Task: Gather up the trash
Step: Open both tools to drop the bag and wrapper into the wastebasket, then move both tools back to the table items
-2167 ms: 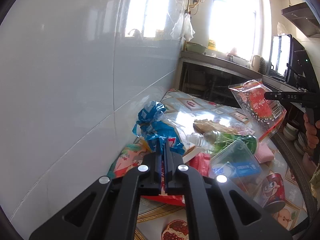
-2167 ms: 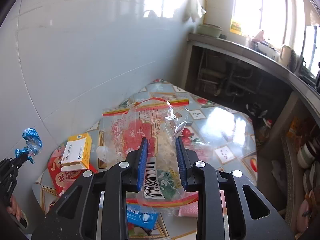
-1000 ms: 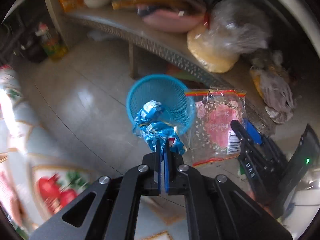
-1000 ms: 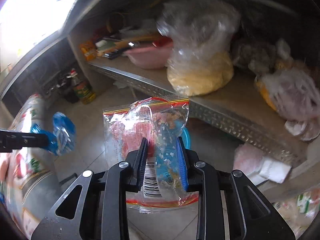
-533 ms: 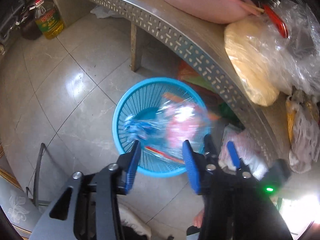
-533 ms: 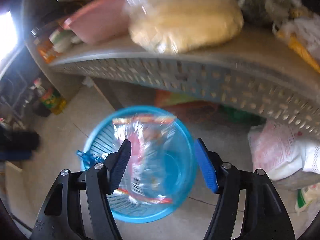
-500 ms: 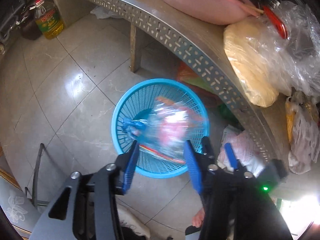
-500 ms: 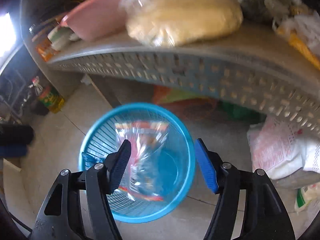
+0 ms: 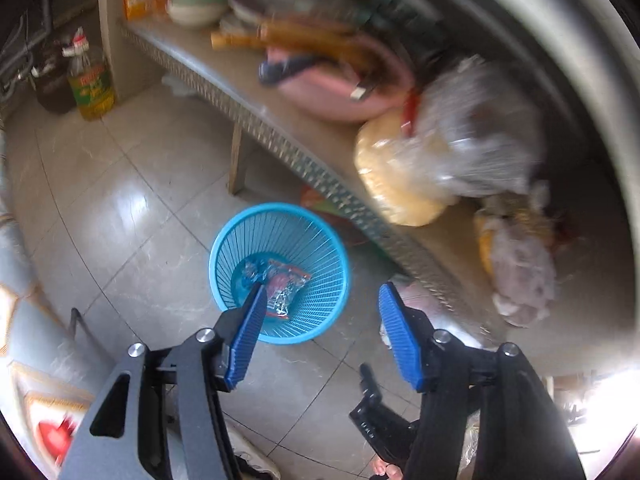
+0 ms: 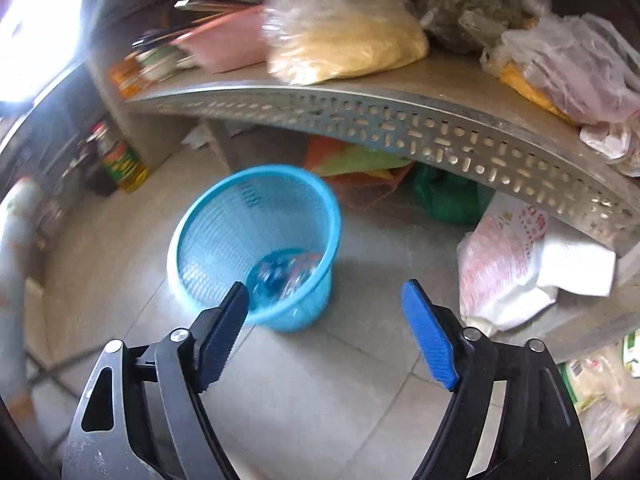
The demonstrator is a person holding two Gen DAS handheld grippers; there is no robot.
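Note:
A blue mesh waste basket (image 9: 320,236) stands on the tiled floor beside a low metal shelf; it also shows in the right wrist view (image 10: 224,232). At its bottom lie a clear red-printed plastic bag (image 9: 286,284) and a crumpled blue wrapper (image 9: 250,270), seen blurred in the right wrist view (image 10: 284,270). My left gripper (image 9: 322,336) is open and empty above and in front of the basket. My right gripper (image 10: 326,330) is open and empty, above the floor just right of the basket. Part of the right gripper's body (image 9: 384,424) shows low in the left wrist view.
The perforated metal shelf (image 10: 400,120) carries a pink basin (image 10: 228,40), a bag of yellow grain (image 10: 344,40) and plastic bags (image 10: 568,60). Sacks (image 10: 504,264) lie under it. An oil bottle (image 9: 92,84) stands at the far left. The table edge (image 9: 24,344) is at the left.
Both grippers carried the trash from the table to the basket and opened. The clear bag and blue wrapper dropped in and now lie at the bottom. Both grippers have pulled back.

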